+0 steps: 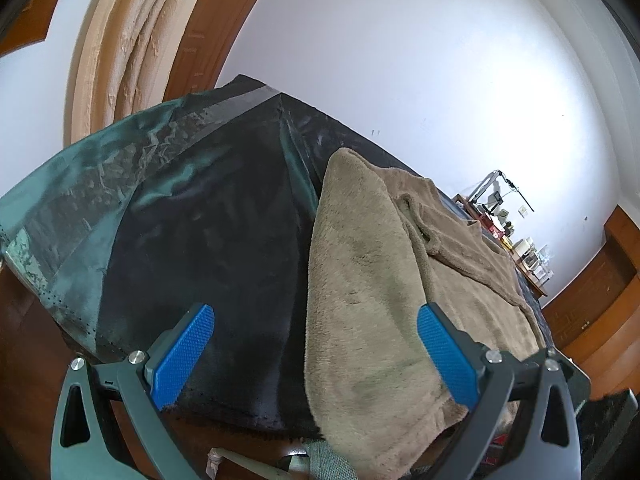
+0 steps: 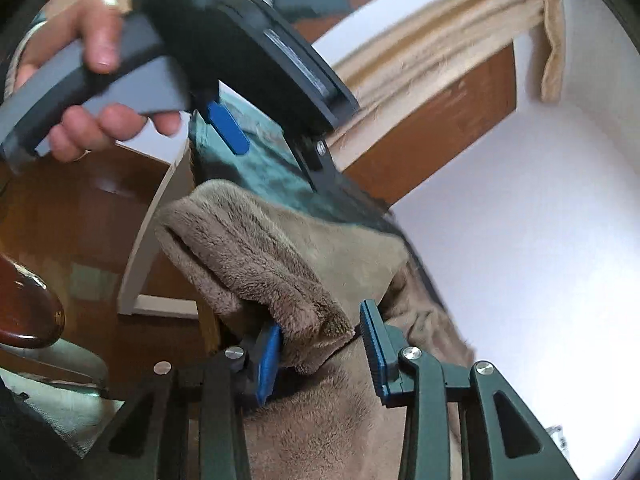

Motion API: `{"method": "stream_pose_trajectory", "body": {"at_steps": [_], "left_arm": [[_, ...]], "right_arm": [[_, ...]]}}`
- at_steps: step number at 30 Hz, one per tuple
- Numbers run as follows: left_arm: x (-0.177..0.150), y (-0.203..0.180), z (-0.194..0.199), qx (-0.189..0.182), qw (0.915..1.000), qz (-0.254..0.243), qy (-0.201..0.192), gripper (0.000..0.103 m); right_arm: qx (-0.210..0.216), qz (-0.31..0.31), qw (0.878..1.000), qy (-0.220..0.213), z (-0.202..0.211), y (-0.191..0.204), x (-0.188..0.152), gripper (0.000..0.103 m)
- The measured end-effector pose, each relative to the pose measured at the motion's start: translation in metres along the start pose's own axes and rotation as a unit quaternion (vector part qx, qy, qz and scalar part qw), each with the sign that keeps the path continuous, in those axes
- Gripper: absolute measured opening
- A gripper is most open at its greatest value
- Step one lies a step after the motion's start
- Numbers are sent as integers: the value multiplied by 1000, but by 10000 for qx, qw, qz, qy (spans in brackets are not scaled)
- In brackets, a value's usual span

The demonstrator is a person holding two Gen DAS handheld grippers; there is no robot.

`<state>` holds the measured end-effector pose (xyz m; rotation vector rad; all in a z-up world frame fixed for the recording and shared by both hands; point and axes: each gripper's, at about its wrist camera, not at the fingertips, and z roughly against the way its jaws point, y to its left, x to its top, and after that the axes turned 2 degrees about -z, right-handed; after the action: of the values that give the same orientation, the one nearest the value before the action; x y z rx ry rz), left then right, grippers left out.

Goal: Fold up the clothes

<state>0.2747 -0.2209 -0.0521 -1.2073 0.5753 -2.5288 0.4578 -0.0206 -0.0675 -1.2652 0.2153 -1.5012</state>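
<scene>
A: Garment (image 1: 360,280): tan fleece, partly folded, lying on dark cloth (image 1: 208,240) over table, R side.
B: Left gripper (image 1: 316,356)?
A: Spread wide, nothing held, hovering above garment's near edge.
B: Right gripper (image 2: 320,344)?
A: Blue pads apart w/ thick fleece fold between; left pad touches, firm grip – can't tell.
B: Other?
A: Hand (image 2: 92,80) on left tool's handle; beige curtain (image 1: 132,40) behind.

Both grippers share one build: dark grey linkage arms with triangular cut-outs, round silver screws at the pivots, and blue pads with a fine diamond texture. The left gripper (image 1: 316,354) fills the lower frame; the right gripper (image 2: 320,350) likewise. At upper left of the right view, a hand (image 2: 86,80) wraps a grey handle, perhaps wearing a ring.
</scene>
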Motion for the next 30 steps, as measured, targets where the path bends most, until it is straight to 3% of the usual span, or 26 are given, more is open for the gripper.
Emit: {"method": "stream_pose_trajectory", "body": {"at_steps": [9, 11, 12, 15, 16, 19, 23, 27, 30], "left_arm": [[-1, 1, -1, -4, 10000, 35, 24, 102], [-1, 3, -1, -2, 10000, 65, 24, 102], [-1, 4, -1, 0, 10000, 81, 23, 102], [-1, 6, 1, 8, 9999, 129, 5, 102], [0, 6, 1, 12, 9999, 141, -4, 102], [0, 6, 2, 16, 9999, 160, -6, 102], [2, 0, 0, 7, 10000, 83, 25, 102], [7, -13, -4, 14, 9999, -84, 75, 102], [12, -26, -9, 16, 9996, -244, 129, 102]], "right_arm": [[-159, 766, 9967, -216, -3, 27, 7, 39], [56, 568, 9983, -98, -8, 22, 10, 37], [179, 442, 9989, -37, -10, 18, 12, 30], [901, -637, 9938, 150, -18, -22, 19, 22], [1115, -1053, 9880, 193, -20, -38, 19, 19], [979, -2039, 9739, 179, -22, -94, 4, 12], [764, -3313, 9403, 161, -23, -170, -15, 11], [-263, -4204, 9059, 431, -23, -240, -70, 11], [-720, -4942, 8615, 912, -21, -277, -130, 12]]}}
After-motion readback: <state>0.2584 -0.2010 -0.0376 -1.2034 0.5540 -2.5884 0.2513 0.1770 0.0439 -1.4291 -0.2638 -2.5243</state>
